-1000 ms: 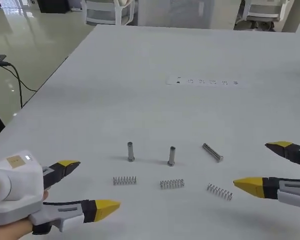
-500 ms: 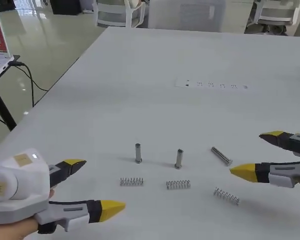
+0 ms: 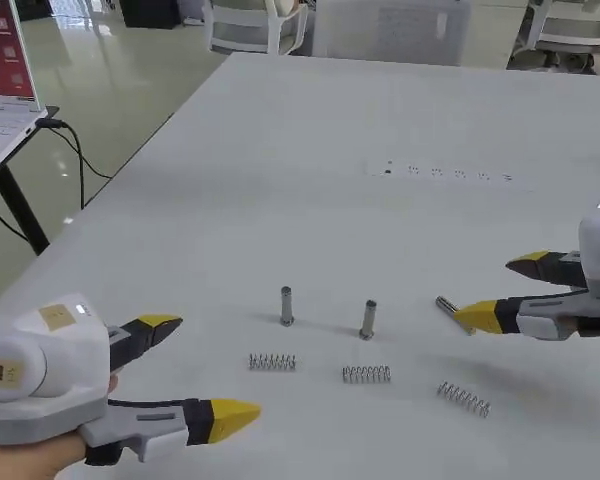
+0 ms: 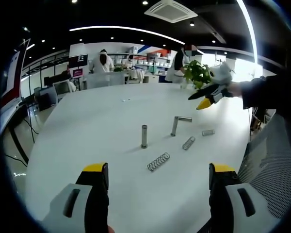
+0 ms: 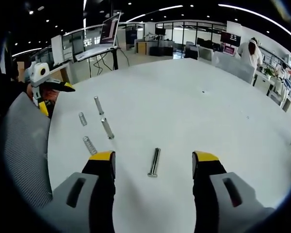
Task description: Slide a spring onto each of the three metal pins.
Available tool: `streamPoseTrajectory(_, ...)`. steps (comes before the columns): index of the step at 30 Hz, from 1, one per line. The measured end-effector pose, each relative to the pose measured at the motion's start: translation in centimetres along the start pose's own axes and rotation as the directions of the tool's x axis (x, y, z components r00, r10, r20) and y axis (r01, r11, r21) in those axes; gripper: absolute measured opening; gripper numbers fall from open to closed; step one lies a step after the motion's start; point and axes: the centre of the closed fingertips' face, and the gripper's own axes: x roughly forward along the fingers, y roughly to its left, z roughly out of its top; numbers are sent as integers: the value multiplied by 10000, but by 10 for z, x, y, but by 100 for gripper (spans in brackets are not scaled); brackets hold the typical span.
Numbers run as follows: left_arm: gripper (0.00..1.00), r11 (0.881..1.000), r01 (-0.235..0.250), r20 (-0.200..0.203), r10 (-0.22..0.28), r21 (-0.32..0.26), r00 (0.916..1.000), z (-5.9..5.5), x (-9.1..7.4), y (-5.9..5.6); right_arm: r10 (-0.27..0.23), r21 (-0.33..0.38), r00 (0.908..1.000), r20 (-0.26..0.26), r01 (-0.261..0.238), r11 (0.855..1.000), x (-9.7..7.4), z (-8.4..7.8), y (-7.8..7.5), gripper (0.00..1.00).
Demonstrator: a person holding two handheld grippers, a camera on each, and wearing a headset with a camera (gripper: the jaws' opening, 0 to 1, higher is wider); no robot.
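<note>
Two metal pins stand upright on the white table [image 3: 310,150], one [image 3: 286,306] to the left of the other [image 3: 368,319]. The third pin [image 3: 446,305] lies flat, partly behind a finger of my right gripper [image 3: 498,292], which is open with its jaws on either side of that pin's far end [image 5: 154,162]. Three springs lie in a row nearer me: left [image 3: 272,362], middle [image 3: 366,374], right [image 3: 464,398]. My left gripper [image 3: 200,368] is open and holds nothing, low at the near left, facing the left spring [image 4: 158,161] and left pin [image 4: 144,136].
A faint row of small marks [image 3: 445,174] sits farther back on the table. The table's left edge drops to a floor with cables and a laptop stand [image 3: 10,110]. Chairs [image 3: 245,20] stand beyond the far edge. People stand in the distance in the left gripper view.
My right gripper has moved forward and inward, from beside the right spring to the lying pin. The head camera has shifted; the left gripper has barely moved.
</note>
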Motion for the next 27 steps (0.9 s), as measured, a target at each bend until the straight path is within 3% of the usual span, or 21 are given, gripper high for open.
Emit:
streamPoseTrajectory(12, 84, 10000, -77, -12, 77, -43, 10000, 1, -1, -1, -395, 93, 9937, -1051, 407, 9991, 24, -3, -13, 52)
streamPoseTrajectory(15, 84, 10000, -68, -28, 67, -50, 10000, 1, -1, -1, -261, 236, 9910, -1314, 295, 9993, 31, -4, -10, 45)
streamPoseTrajectory(23, 84, 9999, -122, -25, 122, -113, 9999, 0, -2, 0, -231, 245, 9768, -2129, 290, 9993, 50, -14, -4, 30)
streamPoseTrajectory(27, 84, 9998, -149, -20, 149, -163, 9999, -1, -2, 1, -242, 267, 9650, -2610, 322, 9991, 57, -20, -3, 26)
